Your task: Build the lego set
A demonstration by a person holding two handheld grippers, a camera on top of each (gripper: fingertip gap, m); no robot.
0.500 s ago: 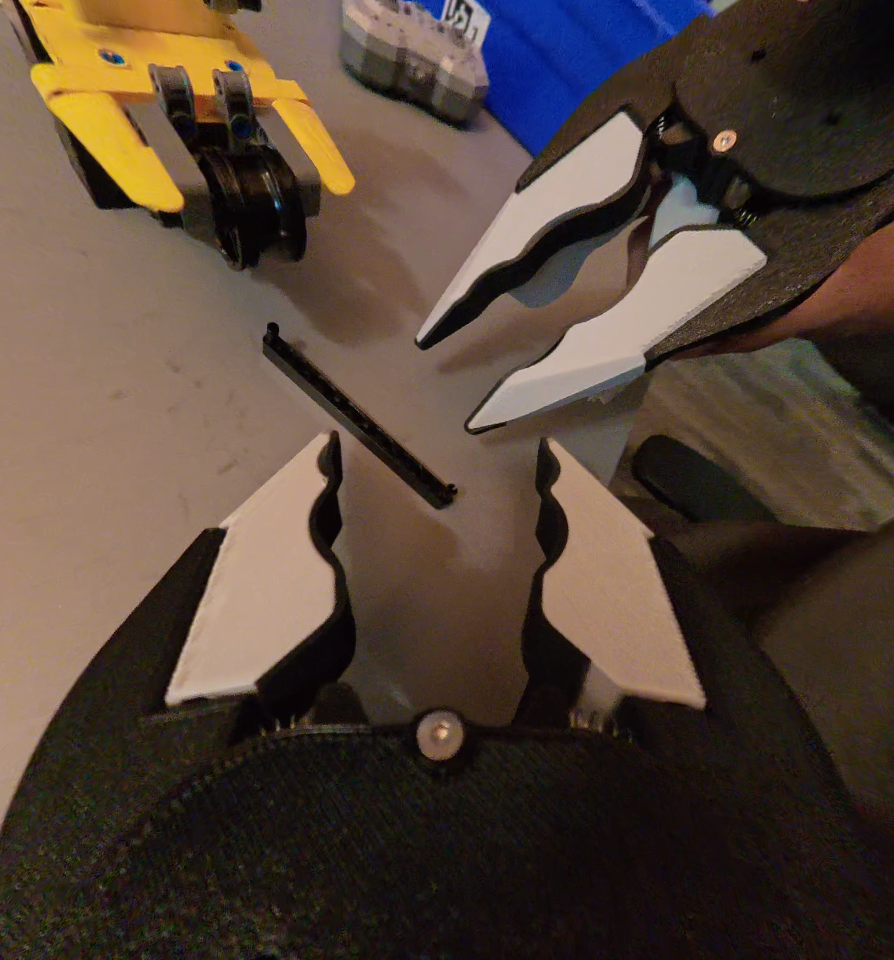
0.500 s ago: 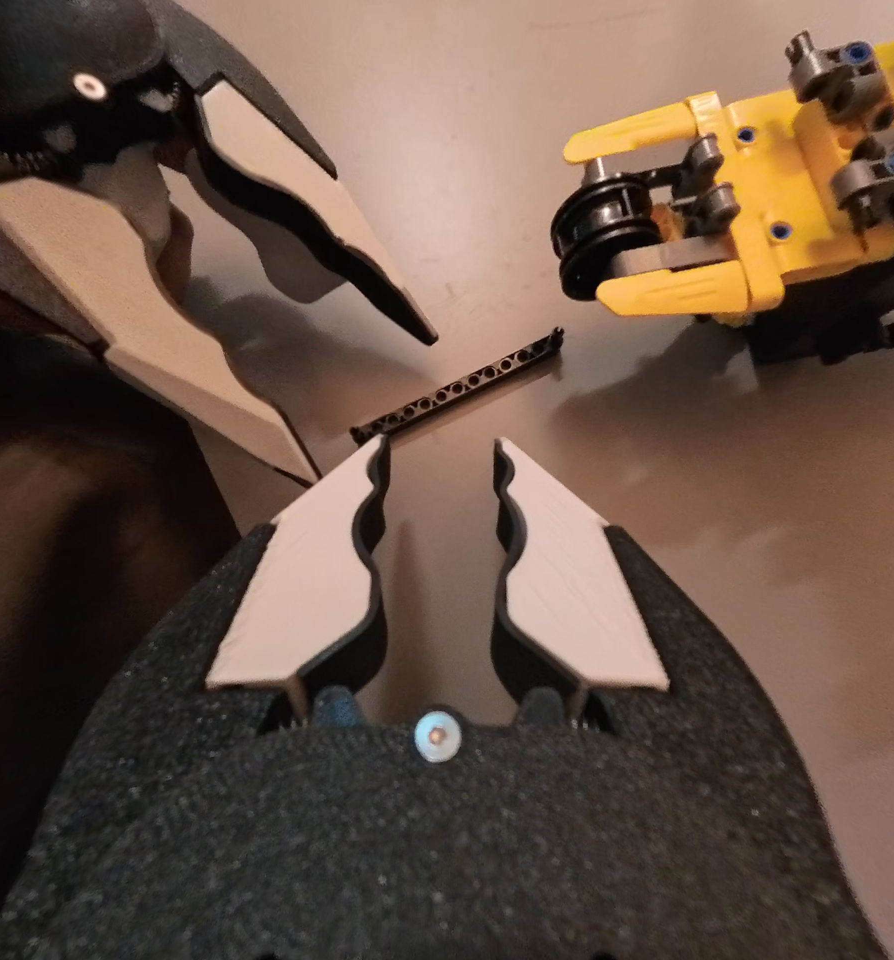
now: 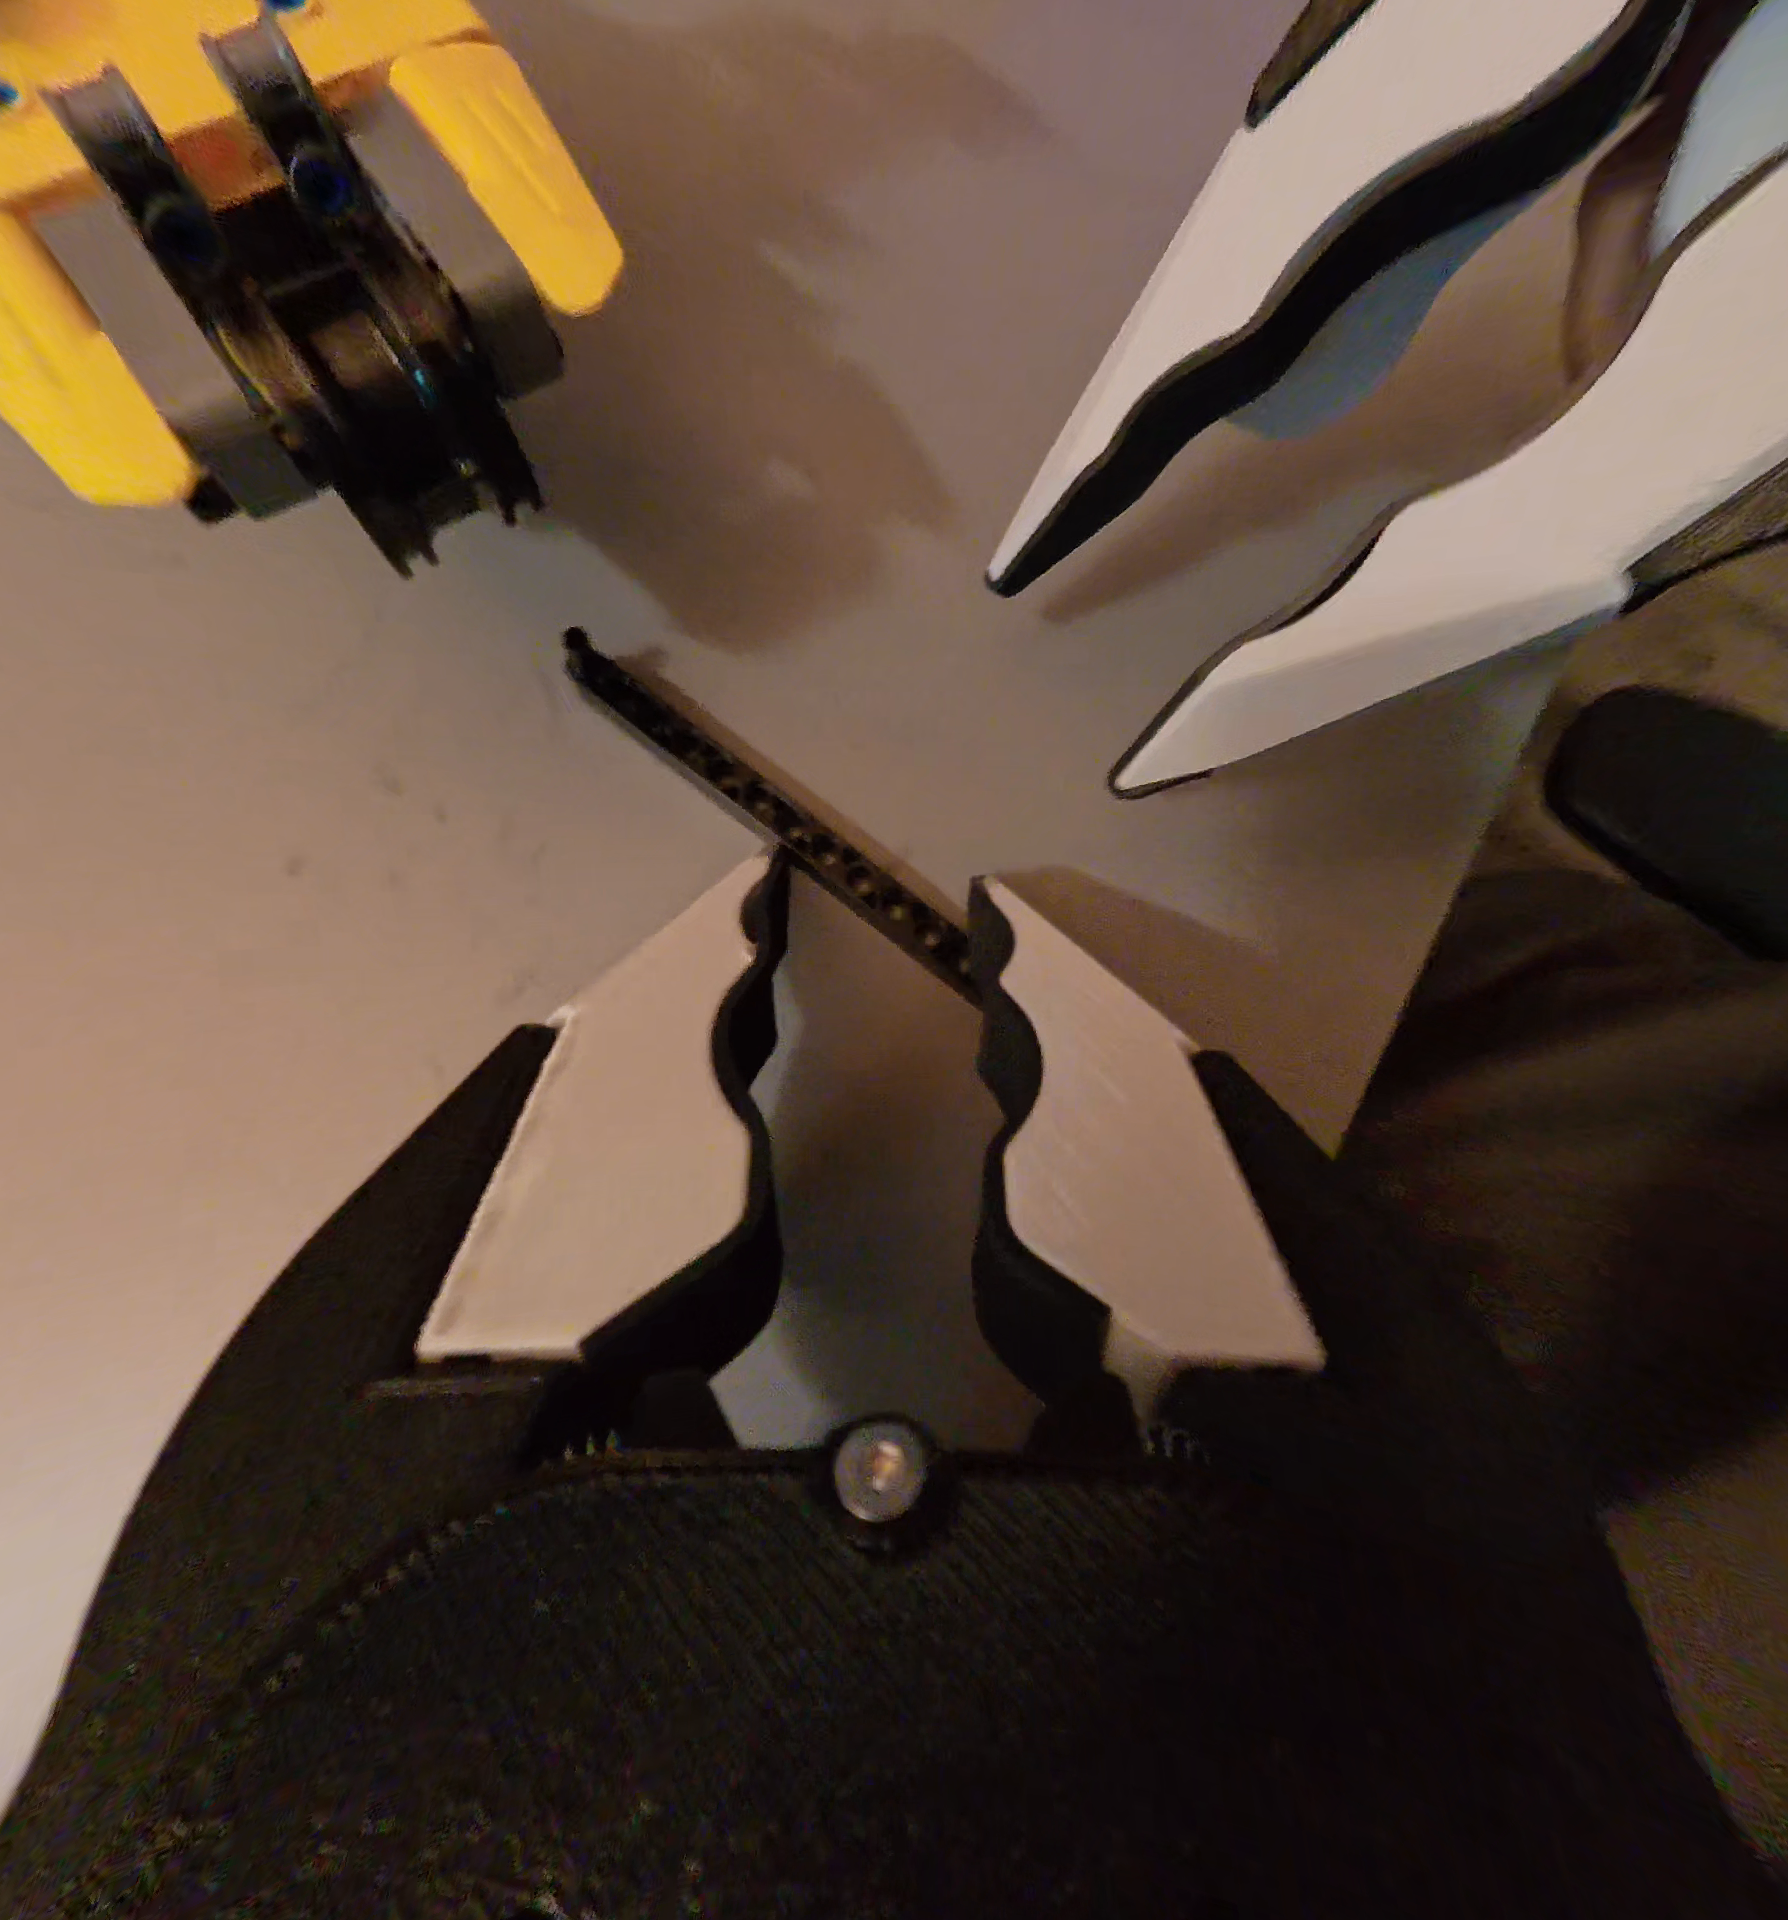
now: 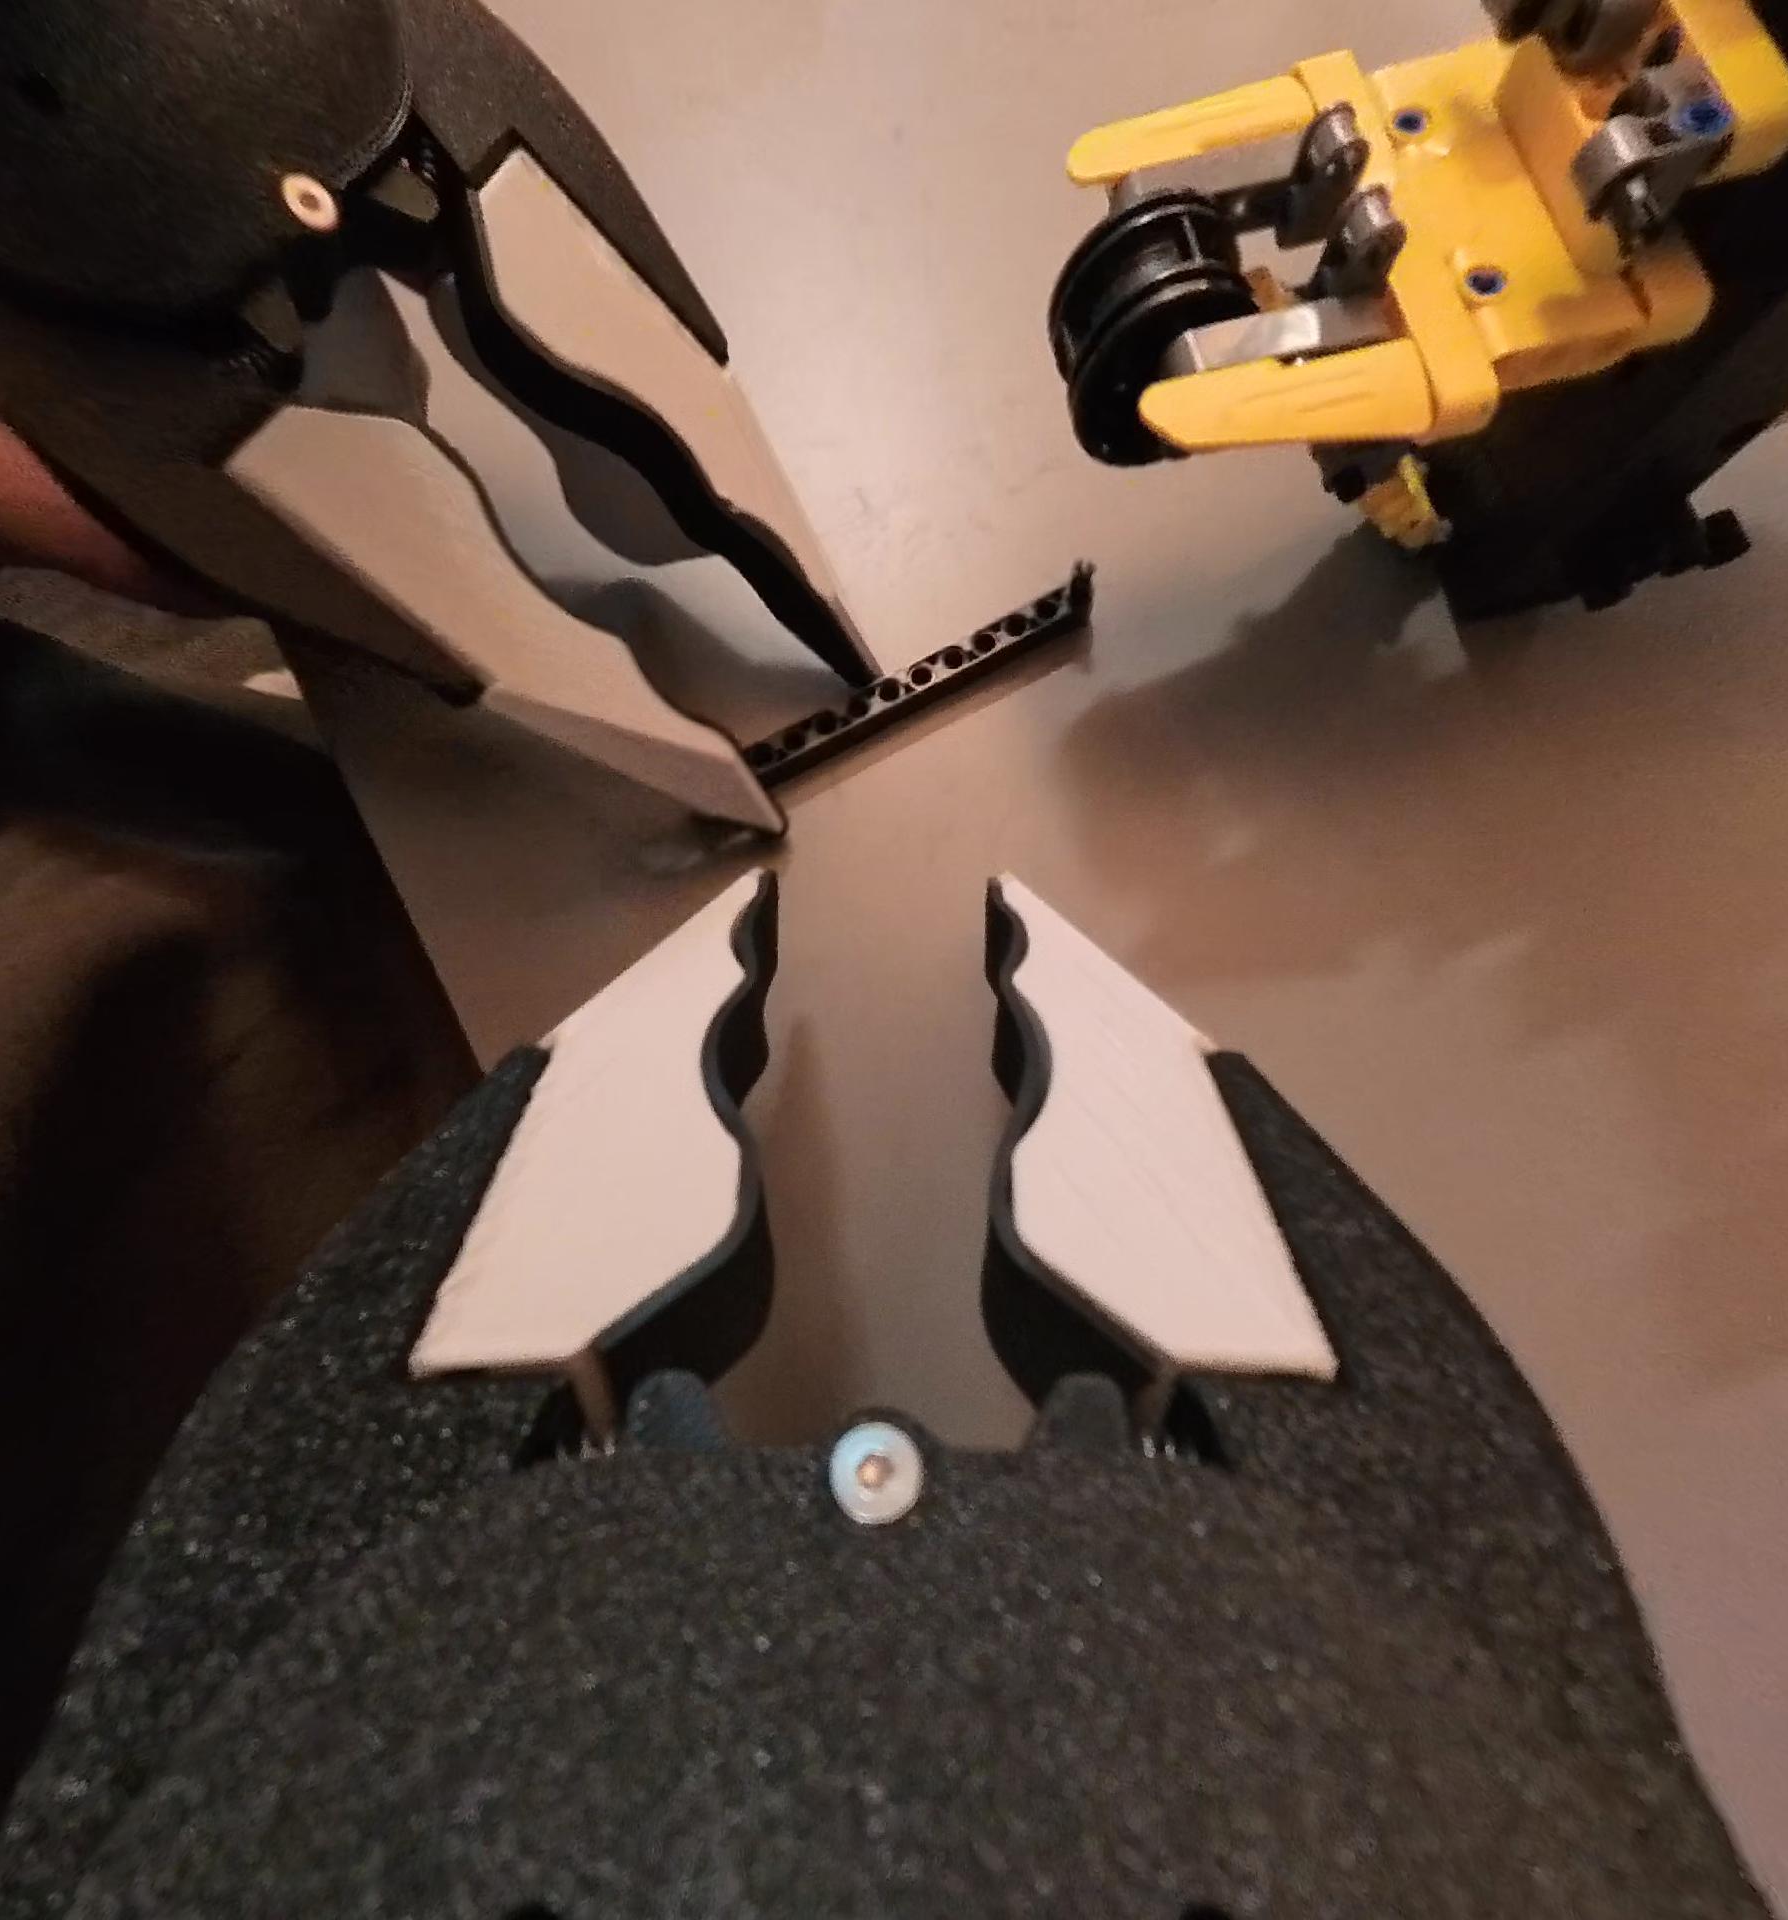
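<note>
1. Here the left tongs (image 3: 874, 883) are seen at the lower centre of the left wrist view, spread open, with the near end of a black perforated beam (image 3: 765, 810) lying between the tips on the grey worktop (image 3: 194, 883).
2. Whether the tips touch the beam cannot be told; nothing is gripped.
3. The right tongs (image 4: 879, 883) are shown open and empty at the lower centre of the right wrist view, just short of the beam (image 4: 931, 675).
4. In that view the left tongs (image 4: 817, 748) are found at the upper left, their tips set astride the beam.
5. A yellow and black brick-built model (image 4: 1389, 281) is placed at the upper right, near the beam's far end.
</note>
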